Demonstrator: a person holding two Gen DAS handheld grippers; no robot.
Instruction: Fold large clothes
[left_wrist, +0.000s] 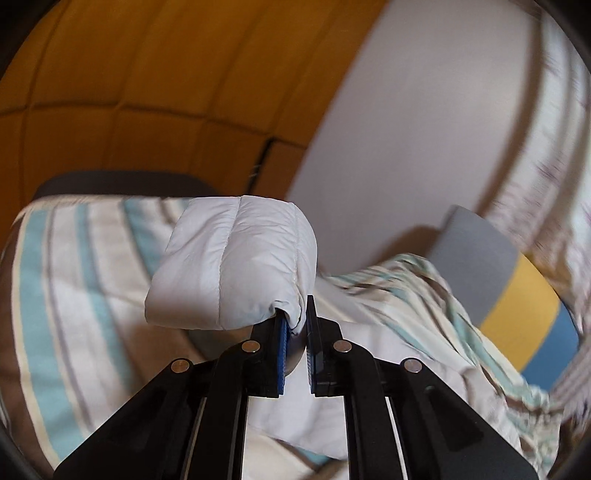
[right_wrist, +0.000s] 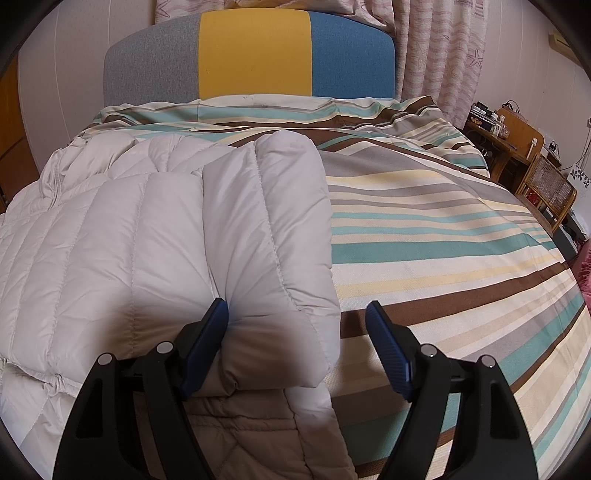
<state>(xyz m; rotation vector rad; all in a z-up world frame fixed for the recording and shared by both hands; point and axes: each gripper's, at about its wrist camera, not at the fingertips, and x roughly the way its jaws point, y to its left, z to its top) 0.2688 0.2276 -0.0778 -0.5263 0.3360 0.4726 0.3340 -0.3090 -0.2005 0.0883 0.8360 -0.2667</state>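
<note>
The right gripper (right_wrist: 297, 314) stood open over the bed (right_wrist: 443, 236), its left pad (right_wrist: 207, 343) touching a folded sleeve of the white padded jacket (right_wrist: 110, 240).

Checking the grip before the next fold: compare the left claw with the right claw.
The left claw is shut, pinching a fold of the white puffer jacket and holding it above the striped bedding. The right claw stands open over the jacket's folded sleeve, gripping nothing. Both have black frames and blue pads.
</note>
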